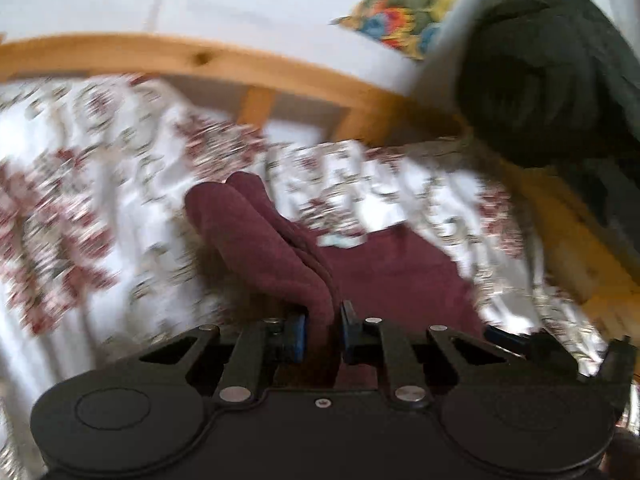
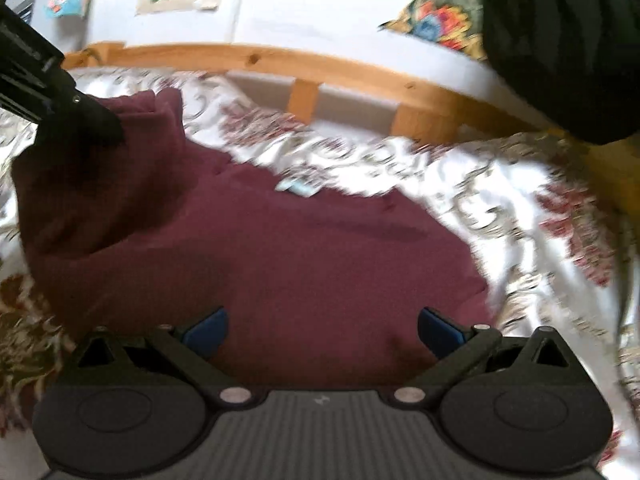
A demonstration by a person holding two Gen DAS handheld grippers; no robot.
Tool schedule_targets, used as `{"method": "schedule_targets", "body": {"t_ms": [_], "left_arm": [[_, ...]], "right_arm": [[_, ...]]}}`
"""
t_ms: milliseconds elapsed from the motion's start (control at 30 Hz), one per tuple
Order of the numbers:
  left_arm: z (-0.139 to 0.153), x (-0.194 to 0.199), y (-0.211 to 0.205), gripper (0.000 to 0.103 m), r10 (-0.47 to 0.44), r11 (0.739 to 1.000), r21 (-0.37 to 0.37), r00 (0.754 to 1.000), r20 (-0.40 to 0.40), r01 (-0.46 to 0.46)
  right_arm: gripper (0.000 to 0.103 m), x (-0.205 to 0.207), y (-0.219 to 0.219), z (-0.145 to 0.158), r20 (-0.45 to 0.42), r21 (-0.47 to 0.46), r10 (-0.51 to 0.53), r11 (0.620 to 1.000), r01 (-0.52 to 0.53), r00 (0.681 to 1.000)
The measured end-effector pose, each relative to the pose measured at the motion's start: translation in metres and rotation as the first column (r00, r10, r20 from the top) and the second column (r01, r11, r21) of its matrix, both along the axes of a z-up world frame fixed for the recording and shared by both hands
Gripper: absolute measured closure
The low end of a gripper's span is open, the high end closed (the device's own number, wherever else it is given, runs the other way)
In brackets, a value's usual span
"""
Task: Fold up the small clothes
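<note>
A maroon garment (image 2: 280,248) lies on a floral bedsheet (image 2: 500,216). In the left wrist view my left gripper (image 1: 323,334) is shut on a folded edge of the maroon garment (image 1: 260,240) and lifts it off the bed. In the right wrist view my right gripper (image 2: 322,330) is open, its blue pads (image 2: 208,330) wide apart just above the flat part of the garment. The left gripper (image 2: 80,120) shows there at upper left, holding the raised edge. A small light-blue label (image 2: 298,188) sits at the garment's far edge.
A wooden bed rail (image 1: 200,58) runs along the far side, with a white wall behind it. A dark bundled garment (image 1: 548,80) hangs over the rail at right. Colourful printed fabric (image 1: 404,4) lies beyond it.
</note>
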State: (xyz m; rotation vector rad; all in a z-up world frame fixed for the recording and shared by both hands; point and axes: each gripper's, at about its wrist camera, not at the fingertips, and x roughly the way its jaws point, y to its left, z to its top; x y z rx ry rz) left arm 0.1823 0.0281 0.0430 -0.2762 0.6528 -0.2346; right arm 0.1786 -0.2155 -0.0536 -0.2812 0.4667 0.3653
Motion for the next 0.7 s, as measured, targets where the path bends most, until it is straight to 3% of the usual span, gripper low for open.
{"method": "schedule_targets", "body": {"t_ms": [133, 333, 500, 600, 667, 700], "left_arm": [[0.005, 0.016, -0.040, 0.086, -0.074, 0.997, 0.034, 0.997, -0.017, 0.074], [-0.024, 0.029, -0.085, 0.086, -0.133, 0.989, 0.051, 0.989, -0.066, 0.137], [-0.040, 0.030, -0.097, 0.082, -0.154, 0.986, 0.044, 0.982, -0.112, 0.160], [-0.034, 0.024, -0.100, 0.058, -0.164, 0.983, 0.071, 0.984, -0.076, 0.169], [-0.027, 0.016, -0.106, 0.035, -0.189, 0.974, 0.119, 0.981, -0.032, 0.192], [-0.023, 0.013, -0.110, 0.031, -0.197, 0.970, 0.144, 0.980, -0.011, 0.197]], "right_arm": [[0.000, 0.012, -0.022, 0.010, 0.027, 0.022, -0.084, 0.996, 0.083, 0.996], [0.000, 0.033, -0.055, 0.010, -0.011, 0.049, -0.216, 0.975, 0.216, 0.976], [0.000, 0.040, -0.068, 0.006, -0.026, 0.067, -0.257, 0.964, 0.258, 0.966], [0.000, 0.040, -0.069, 0.006, -0.031, 0.068, -0.258, 0.963, 0.260, 0.966], [0.000, 0.041, -0.068, 0.005, -0.033, 0.067, -0.254, 0.964, 0.256, 0.967], [0.000, 0.042, -0.066, 0.005, -0.033, 0.064, -0.252, 0.965, 0.254, 0.967]]}}
